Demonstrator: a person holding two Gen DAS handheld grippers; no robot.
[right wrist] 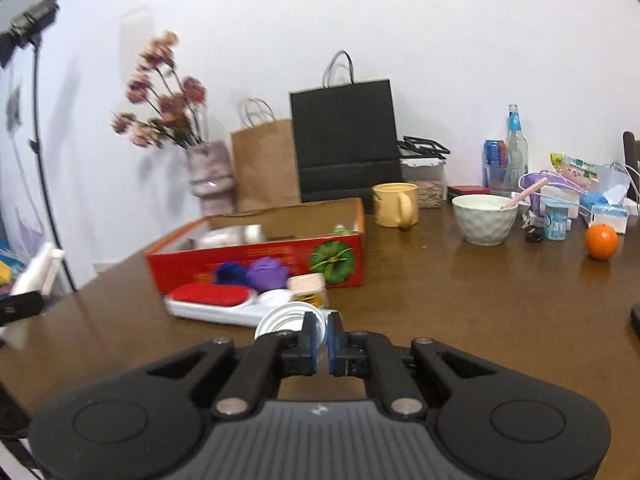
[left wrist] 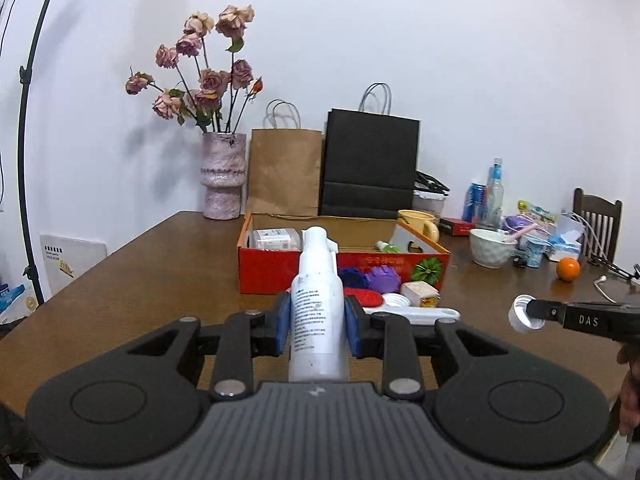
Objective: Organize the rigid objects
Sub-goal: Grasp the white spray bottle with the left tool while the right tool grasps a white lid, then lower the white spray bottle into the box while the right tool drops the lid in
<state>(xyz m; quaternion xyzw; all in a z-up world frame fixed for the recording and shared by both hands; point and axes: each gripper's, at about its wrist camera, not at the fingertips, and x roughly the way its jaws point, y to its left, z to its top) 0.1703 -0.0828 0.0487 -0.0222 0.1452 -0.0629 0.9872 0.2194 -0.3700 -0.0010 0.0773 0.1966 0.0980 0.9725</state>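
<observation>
Two hand-held grippers work above a brown wooden table (left wrist: 140, 264), each clenched on one item. Largest among the objects is the red cardboard box (left wrist: 272, 268), standing open-topped at the table's middle, with a black paper bag (left wrist: 370, 160) and a brown paper bag (left wrist: 284, 172) upright behind it against the far wall. Left of the bags stands a pink vase (left wrist: 223, 176) of dried roses. The left hand-held gripper (left wrist: 318, 320) grasps a white spray bottle (left wrist: 318, 308) between its blue pads, nozzle pointing toward the box, the bottle raised off the table. Near the box front lies a white tray (right wrist: 216, 308) bearing a red pad. To the right sit a yellow mug (right wrist: 394, 204), a white bowl (right wrist: 484, 218) and an orange (right wrist: 601, 241). The right hand-held gripper (right wrist: 322, 340) pinches the rim of a small white cap (right wrist: 280, 320), held clear of the table, near the tray.
</observation>
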